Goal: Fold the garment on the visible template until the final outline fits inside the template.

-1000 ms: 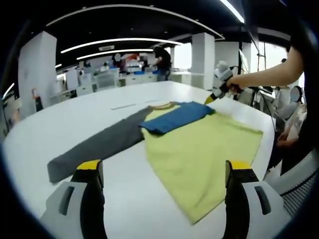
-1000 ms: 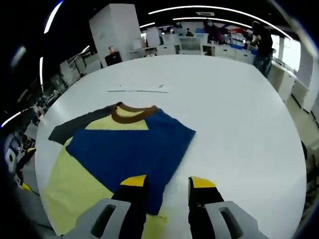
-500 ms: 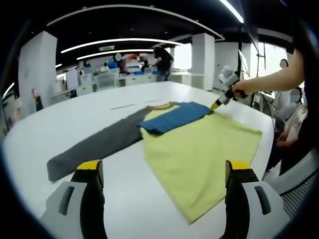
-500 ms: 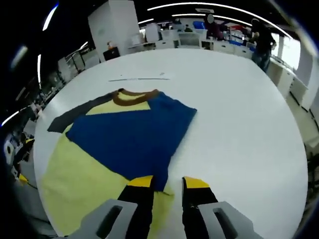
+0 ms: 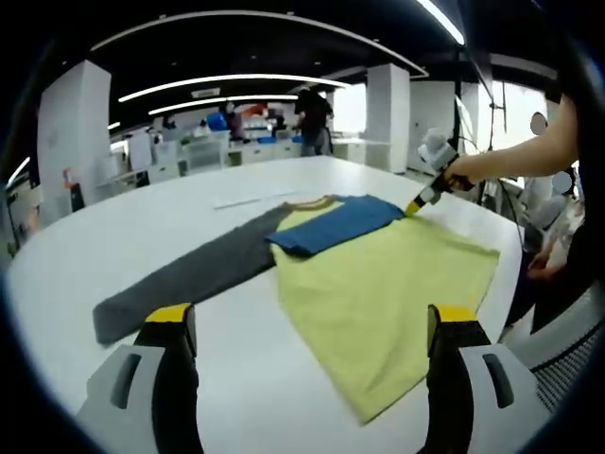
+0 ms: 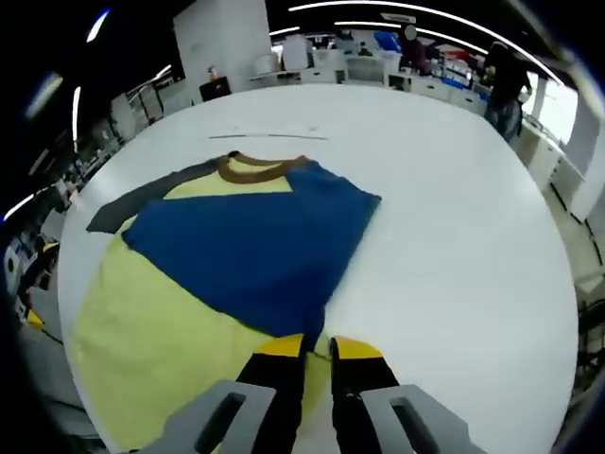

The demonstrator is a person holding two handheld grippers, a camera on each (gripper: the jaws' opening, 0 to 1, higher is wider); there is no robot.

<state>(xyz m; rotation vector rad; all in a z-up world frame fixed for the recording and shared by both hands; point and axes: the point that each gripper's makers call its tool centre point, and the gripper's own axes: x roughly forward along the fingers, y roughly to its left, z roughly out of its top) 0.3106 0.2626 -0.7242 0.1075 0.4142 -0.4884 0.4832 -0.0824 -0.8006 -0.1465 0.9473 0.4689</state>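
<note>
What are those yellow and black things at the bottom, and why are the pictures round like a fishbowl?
Those are grabbers, like big tongs. A person holds one in each hand, and a small camera rides on each, so you get two round pictures.

In the left gripper view, the left gripper has its jaws wide apart and holds nothing. Far off you can see the person's hand with the other grabber.

In the right gripper view, the right gripper has its jaws nearly together at the edge of the blue flap. I can't tell if it is pinching the cloth.

On the white table lies a shirt, yellow with a blue sleeve folded over and a grey sleeve stretched out.
</note>
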